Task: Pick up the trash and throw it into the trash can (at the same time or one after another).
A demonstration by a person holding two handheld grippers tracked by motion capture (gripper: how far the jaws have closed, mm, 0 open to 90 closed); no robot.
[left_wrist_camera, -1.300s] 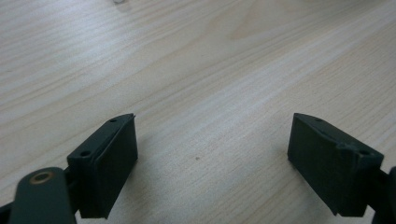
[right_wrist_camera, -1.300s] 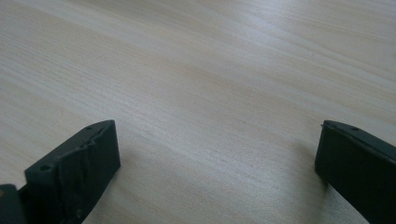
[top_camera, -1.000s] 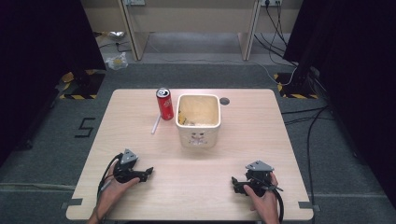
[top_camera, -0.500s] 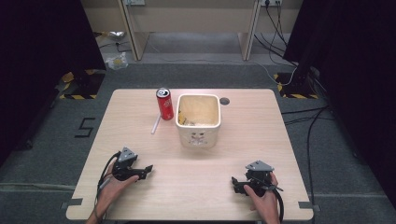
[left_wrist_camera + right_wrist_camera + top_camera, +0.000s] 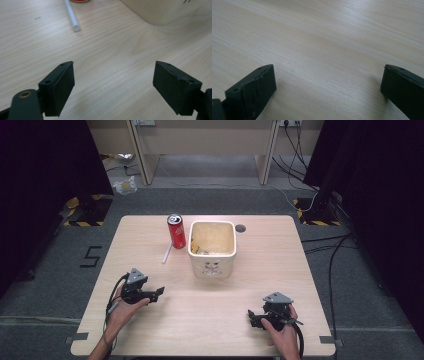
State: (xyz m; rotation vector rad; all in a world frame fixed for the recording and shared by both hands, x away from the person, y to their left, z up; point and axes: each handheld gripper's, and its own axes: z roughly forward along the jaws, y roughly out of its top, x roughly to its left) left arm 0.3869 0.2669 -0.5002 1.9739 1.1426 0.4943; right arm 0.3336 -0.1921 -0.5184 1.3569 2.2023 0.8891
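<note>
Barely anything has moved: both grippers rest low on the table (image 5: 280, 250), jaws spread, holding nothing.
Left gripper (image 5: 159, 293) sits lower left, aimed at the straw (image 5: 166, 254), upper left of centre beside the can (image 5: 176, 231); clipping the can could topple it. The bin (image 5: 212, 249) stands centre; right gripper (image 5: 251, 315) waits lower right.

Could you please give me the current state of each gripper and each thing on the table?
Left gripper: open, holding nothing, low over the table.
Right gripper: open, holding nothing, low over the table.
Red can: upright, beside the tub.
White straw: lying flat, near the can.
Cream tub: upright, no lid, some scraps inside.
</note>
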